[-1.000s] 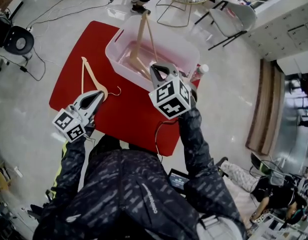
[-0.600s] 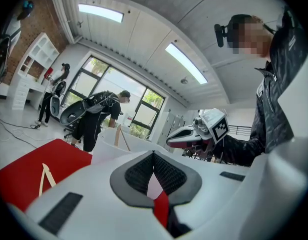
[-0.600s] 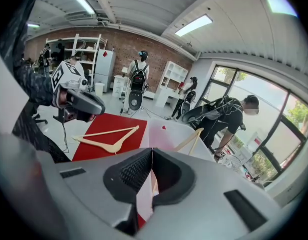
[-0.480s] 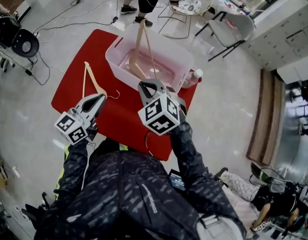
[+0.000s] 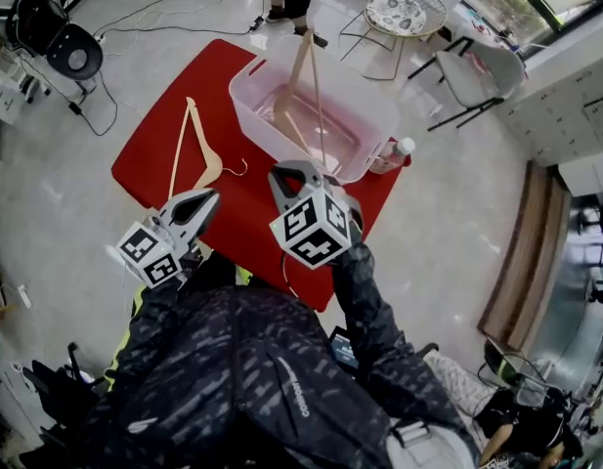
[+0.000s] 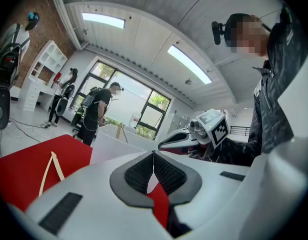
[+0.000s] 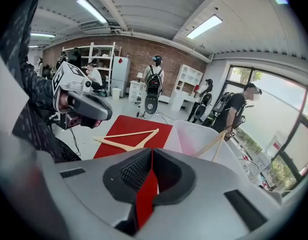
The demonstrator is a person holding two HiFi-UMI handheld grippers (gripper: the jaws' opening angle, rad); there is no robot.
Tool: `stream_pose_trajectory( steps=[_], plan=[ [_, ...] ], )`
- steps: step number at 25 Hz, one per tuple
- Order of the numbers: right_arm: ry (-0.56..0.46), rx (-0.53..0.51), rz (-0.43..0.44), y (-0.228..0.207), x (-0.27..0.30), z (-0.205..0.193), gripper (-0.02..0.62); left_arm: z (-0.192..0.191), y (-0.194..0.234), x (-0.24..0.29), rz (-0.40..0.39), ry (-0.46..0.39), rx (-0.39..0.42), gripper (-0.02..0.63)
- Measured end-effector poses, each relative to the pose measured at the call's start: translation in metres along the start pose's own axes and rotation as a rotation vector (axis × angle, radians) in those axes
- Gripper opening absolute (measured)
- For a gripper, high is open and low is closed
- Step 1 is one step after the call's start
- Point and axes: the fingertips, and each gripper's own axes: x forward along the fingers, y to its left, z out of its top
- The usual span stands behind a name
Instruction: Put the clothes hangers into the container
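Note:
A clear plastic container (image 5: 365, 115) stands on the red table (image 5: 184, 96). One wooden hanger (image 5: 308, 76) leans upright inside it. A second wooden hanger (image 5: 194, 150) lies flat on the red top, left of the container. My left gripper (image 5: 210, 199) hovers near the table's front edge, just below that hanger's hook, shut and empty. My right gripper (image 5: 285, 176) hangs in front of the container's near wall, shut with nothing in it. The right gripper view shows the flat hanger (image 7: 126, 139) and the container (image 7: 193, 136) ahead. The left gripper view shows the hanger (image 6: 51, 168).
A plastic bottle (image 5: 393, 152) lies by the container's right corner. A round wire table (image 5: 405, 13) and a chair (image 5: 477, 66) stand beyond. Cables and a black stool (image 5: 74, 55) sit on the floor at left. People stand at the far side of the table.
My right gripper has drawn back from over the container toward the table's front edge. The left gripper has stayed near the flat hanger. The hanger in the container stands as before.

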Motion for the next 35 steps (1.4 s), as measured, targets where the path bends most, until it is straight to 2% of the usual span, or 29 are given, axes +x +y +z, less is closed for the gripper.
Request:
stream_pose_trajectory(
  steps=[7, 16, 19, 25, 35],
  plan=[
    [-0.022, -0.071, 0.117, 0.046, 0.027, 0.005, 0.018, -0.031, -0.019, -0.032, 0.019, 0.007, -0.016, 0.012],
    [-0.007, -0.19, 0.257, 0.1, 0.066, 0.011, 0.02, -0.07, -0.029, -0.056, 0.061, 0.022, -0.077, 0.012],
    [-0.007, -0.238, 0.278, 0.117, 0.079, 0.015, 0.018, -0.075, -0.021, -0.07, 0.098, 0.004, -0.093, 0.012],
    [0.019, -0.275, 0.449, 0.167, 0.104, 0.02, 0.015, -0.085, 0.003, -0.103, 0.195, -0.032, -0.134, 0.012],
    [0.033, -0.361, 0.57, 0.225, 0.158, 0.032, 0.017, -0.103, 0.063, -0.156, 0.349, -0.058, -0.154, 0.012]
  ],
)
